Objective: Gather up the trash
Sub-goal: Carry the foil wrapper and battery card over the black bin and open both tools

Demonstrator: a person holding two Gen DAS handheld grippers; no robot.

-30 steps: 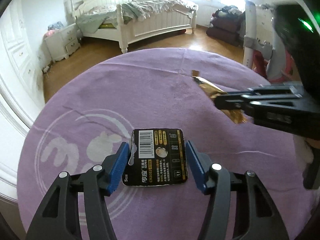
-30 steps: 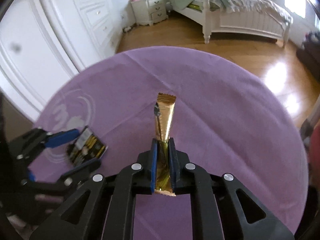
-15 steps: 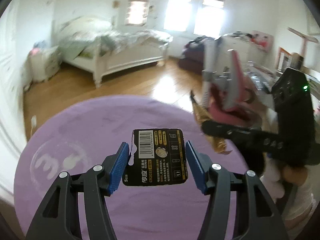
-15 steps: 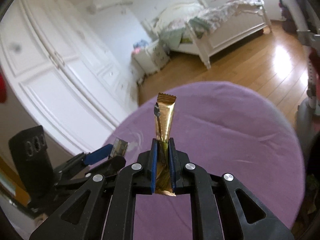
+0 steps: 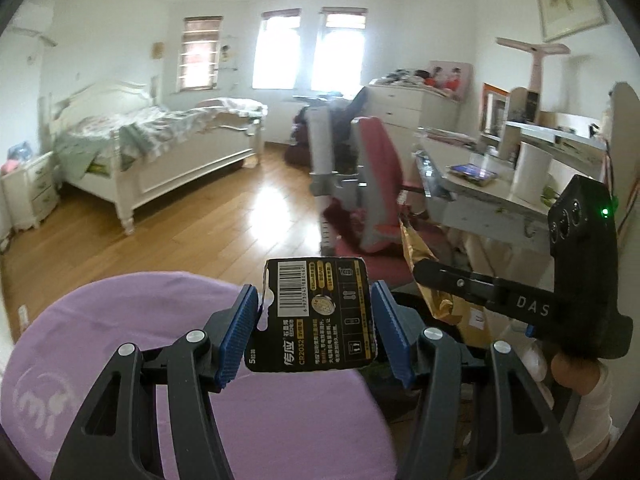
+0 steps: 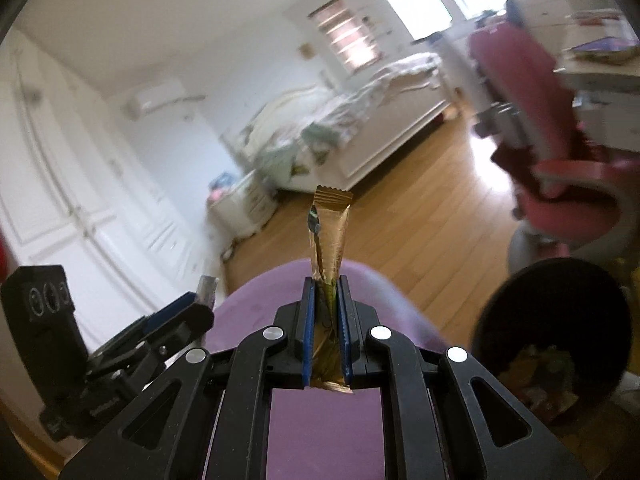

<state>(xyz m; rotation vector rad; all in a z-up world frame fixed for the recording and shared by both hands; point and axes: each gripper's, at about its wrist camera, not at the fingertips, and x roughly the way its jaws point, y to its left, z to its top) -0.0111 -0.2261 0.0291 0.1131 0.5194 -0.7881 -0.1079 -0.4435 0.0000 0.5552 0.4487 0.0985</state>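
Both grippers have lifted off the purple tablecloth (image 5: 120,320) since a second ago, when the battery card lay flat on the cloth and the gold sachet hung low over it; now the cloth sits below and behind the fingers and the bedroom fills both views.

Left gripper (image 5: 316,328) is clamped on the black battery card (image 5: 316,316), its blue pads pressing the card's two side edges, the card standing upright and square between them. Right gripper (image 6: 326,332) has its jaws almost together, pinching the lower part of the gold sachet (image 6: 329,232), whose crimped top stands well ahead of the fingertips. From the left wrist view the sachet (image 5: 416,256) juts up to the right of the card, held by the other tool. A dark bin (image 6: 552,336), with wrappers visible inside, sits low and to the right of the right gripper, beside the table's edge.

Risks from here look plain enough. Only the thin edges of the card are gripped, so a quick swing or a roll of the wrist could bow it and let it pop free onto the wooden floor (image 5: 200,220). Most of the sachet is limp and unsupported; it may flop sideways and catch the bin's rim, or fall outside if let go before it is over the opening. The two tools travel close together, and converging on one bin could knock them against each other.
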